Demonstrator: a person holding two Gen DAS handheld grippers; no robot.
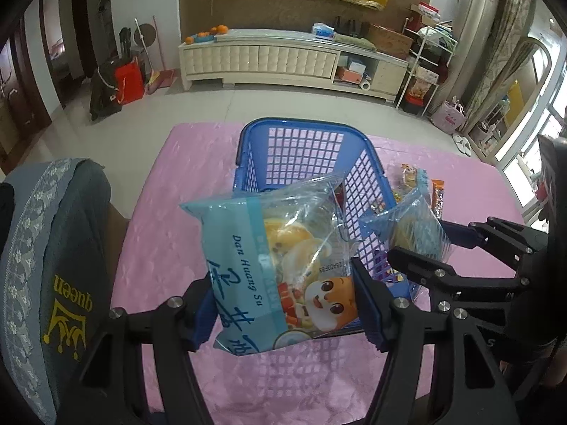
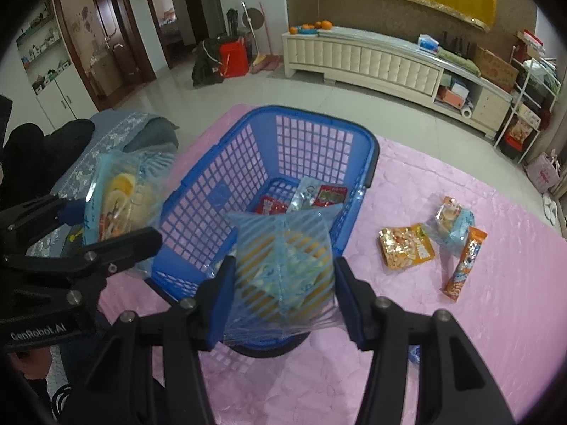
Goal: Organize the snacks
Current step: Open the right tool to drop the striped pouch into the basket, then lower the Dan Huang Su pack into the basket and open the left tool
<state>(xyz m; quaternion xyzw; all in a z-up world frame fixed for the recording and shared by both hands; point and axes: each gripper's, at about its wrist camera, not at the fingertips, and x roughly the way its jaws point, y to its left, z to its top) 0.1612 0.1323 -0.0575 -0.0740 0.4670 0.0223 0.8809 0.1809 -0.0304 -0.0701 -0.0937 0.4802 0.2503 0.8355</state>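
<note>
My left gripper [image 1: 283,304] is shut on a light-blue snack bag [image 1: 276,248] with a cartoon tiger, held just above the near rim of the blue basket [image 1: 294,124]. To its right, my right gripper [image 2: 283,290] is shut on a blue-striped snack bag [image 2: 283,265], also over the basket's [image 2: 372,148] near edge. Each gripper shows in the other's view: the right gripper [image 1: 436,244] and the left gripper [image 2: 110,223]. Inside the basket lie red packets [image 2: 333,194] and a silver packet [image 2: 304,194]. An orange packet [image 2: 405,246], a pale-blue bag [image 2: 453,223] and an orange stick pack [image 2: 466,262] lie right of the basket.
The basket stands on a table with a pink cloth [image 2: 460,336]. A chair with a grey "queen" cover [image 1: 53,265] is close on the left. Beyond the table are tiled floor and a long white cabinet [image 1: 283,60].
</note>
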